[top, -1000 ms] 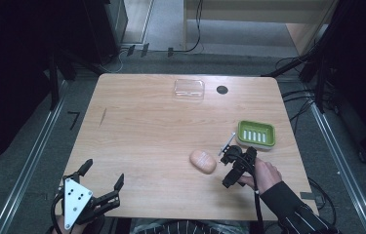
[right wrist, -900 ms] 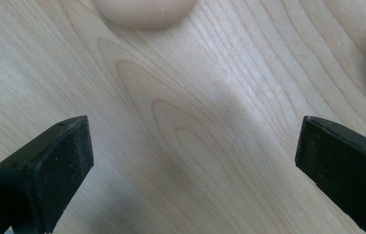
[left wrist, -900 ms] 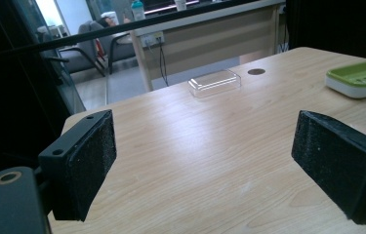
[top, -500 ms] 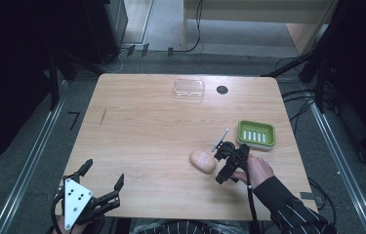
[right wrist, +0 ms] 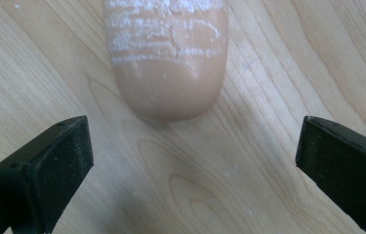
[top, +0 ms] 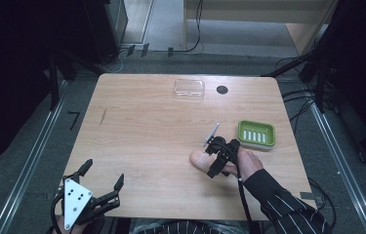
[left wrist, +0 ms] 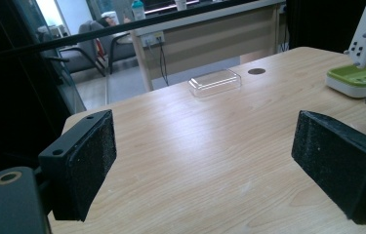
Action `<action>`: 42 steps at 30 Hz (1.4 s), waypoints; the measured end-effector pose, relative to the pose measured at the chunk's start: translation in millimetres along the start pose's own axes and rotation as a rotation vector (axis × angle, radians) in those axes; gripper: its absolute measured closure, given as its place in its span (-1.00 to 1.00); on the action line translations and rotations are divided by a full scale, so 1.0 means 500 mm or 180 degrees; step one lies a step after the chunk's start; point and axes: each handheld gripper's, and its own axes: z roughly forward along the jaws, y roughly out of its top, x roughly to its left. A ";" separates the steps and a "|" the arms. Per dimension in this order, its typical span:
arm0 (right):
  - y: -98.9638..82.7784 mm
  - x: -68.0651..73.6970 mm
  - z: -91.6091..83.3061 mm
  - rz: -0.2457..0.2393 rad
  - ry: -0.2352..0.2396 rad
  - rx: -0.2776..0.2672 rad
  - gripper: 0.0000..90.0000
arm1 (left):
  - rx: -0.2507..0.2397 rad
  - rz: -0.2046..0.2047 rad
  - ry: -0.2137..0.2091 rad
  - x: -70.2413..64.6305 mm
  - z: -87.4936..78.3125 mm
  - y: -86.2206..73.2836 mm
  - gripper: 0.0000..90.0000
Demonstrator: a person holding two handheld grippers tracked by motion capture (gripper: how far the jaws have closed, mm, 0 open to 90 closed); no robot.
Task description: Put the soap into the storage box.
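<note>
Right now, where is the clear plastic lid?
In the high view the clear lid lies at the table's far edge, just left of the dark round hole.

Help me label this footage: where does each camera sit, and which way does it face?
High view: above the person's side, looking forward and down at the table; both hands show.
Left gripper view: rides the left tool, facing across the table to the clear box and green tray.
Right gripper view: rides the right tool, aimed down at the bread roll.
Shared: high and left views show box and tray.
</note>
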 end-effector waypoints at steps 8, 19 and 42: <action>0.027 0.004 0.003 -0.0072 0.0022 -0.0053 -0.98 | 0.0010 0.0011 -0.0005 0.000 0.000 0.000 -0.79; 0.060 0.012 0.011 -0.0165 0.0037 -0.0042 -0.97 | 0.0006 0.0004 -0.0007 0.000 0.001 0.000 -0.79; 0.105 0.013 0.047 -0.0295 0.0116 0.0096 -0.53 | -0.0002 -0.0022 0.0002 0.002 -0.001 -0.001 -0.79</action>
